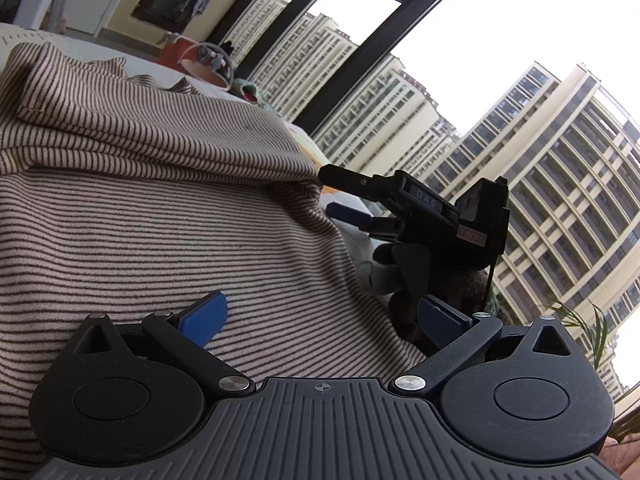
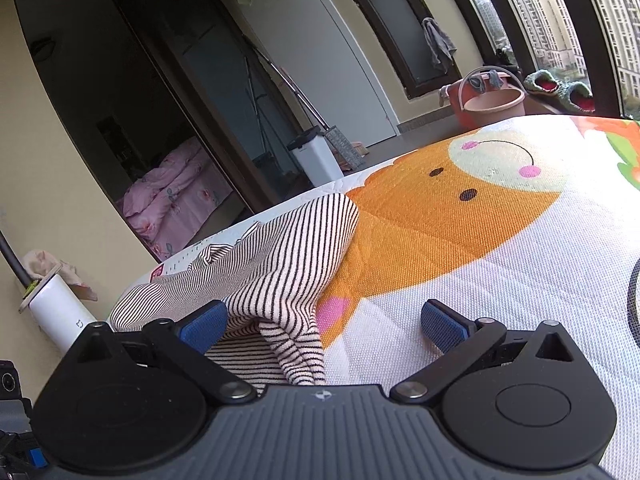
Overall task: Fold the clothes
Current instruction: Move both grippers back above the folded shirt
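Note:
A cream garment with thin dark stripes (image 1: pixel 160 208) lies in folded layers on the printed bed cover. My left gripper (image 1: pixel 320 320) is open, low over the garment, with cloth between its blue pads (image 1: pixel 204 320). My right gripper shows in the left wrist view (image 1: pixel 340 196), open at the garment's right edge. In the right wrist view the right gripper (image 2: pixel 324 324) is open, and a bunched corner of the striped garment (image 2: pixel 280 264) lies between its fingers, next to the left pad (image 2: pixel 202 328).
The bed cover (image 2: pixel 460 240) has an orange cartoon print. Beyond the bed stand a pink basin (image 2: pixel 492 100), a white bin (image 2: pixel 316 160) and a mop. Large windows (image 1: pixel 440 80) face tower blocks. A white cylinder (image 2: pixel 60 312) stands at the left.

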The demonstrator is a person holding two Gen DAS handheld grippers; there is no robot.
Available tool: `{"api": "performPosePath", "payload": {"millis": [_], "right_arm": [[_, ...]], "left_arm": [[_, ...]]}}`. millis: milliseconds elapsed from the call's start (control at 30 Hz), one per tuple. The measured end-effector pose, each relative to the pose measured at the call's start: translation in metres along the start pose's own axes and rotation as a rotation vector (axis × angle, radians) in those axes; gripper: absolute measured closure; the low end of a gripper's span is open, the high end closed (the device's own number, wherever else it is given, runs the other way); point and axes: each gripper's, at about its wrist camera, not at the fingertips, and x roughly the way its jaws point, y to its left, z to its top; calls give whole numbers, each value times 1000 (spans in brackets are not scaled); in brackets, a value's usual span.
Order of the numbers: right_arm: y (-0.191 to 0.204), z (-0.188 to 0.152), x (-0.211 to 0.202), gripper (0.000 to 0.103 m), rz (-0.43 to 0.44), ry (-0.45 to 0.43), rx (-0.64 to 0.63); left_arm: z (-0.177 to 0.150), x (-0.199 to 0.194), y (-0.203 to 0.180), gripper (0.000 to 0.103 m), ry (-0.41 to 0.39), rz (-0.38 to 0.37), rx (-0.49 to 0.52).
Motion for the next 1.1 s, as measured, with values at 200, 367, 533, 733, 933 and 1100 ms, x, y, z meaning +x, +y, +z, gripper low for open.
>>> {"api": "performPosePath", "payload": {"millis": [200,367,533,733,933,1100], "right_arm": [[-3,0,-1,0,13,-6,20],[-3,0,-1,0,14,-7,23],[-2,0,-2,0,17,-11,29],[-5,1,-2,0,28,-13,49],[0,3,0,0,37,37,8],[17,5,8,0,-13,99,-103]], "left_arm": [[0,0,1,0,-6,-3,-1],[0,1,0,0,-7,-4,-2],[3,-4,-2,0,-12,19,-31],[27,-42,3,0,-162,138,-4],[63,-71,33,0,-237,393,36],[82,-63,67,0,-166,324,-93]]}}
